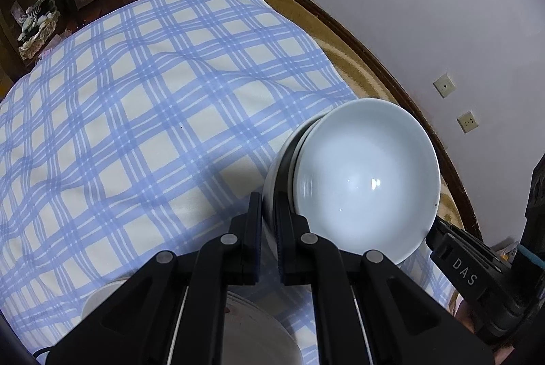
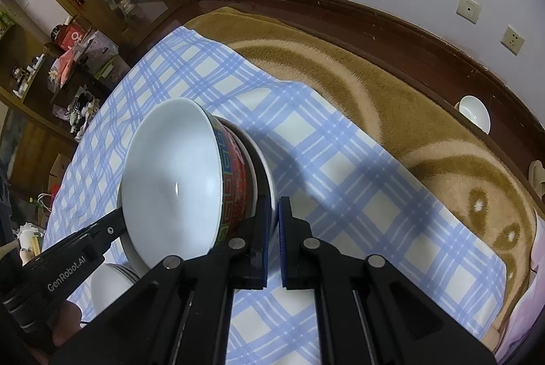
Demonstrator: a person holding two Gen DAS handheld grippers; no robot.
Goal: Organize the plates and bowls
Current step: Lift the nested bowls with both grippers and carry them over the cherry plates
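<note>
Two nested bowls hang tilted above the blue checked cloth (image 1: pixel 136 92). The inner bowl (image 1: pixel 368 181) is white inside; its outside is red and patterned (image 2: pixel 235 181). It sits in an outer white bowl (image 1: pixel 272 181). My left gripper (image 1: pixel 269 205) is shut on that outer bowl's rim on the left side. On the opposite side my right gripper (image 2: pixel 274 208) is shut on the outer white rim (image 2: pixel 269 174). Each gripper appears in the other's view: the right gripper (image 1: pixel 439 225) and the left gripper (image 2: pixel 117 222).
More white dishes (image 1: pixel 255 324) lie on the cloth under the grippers, also seen as stacked white dishes (image 2: pixel 109 283). A small white bowl (image 2: pixel 475 113) sits at the far right by the dark wooden edge (image 2: pixel 408 34). A brown blanket (image 2: pixel 408 113) borders the cloth. Cluttered shelves (image 2: pixel 68 65) stand at left.
</note>
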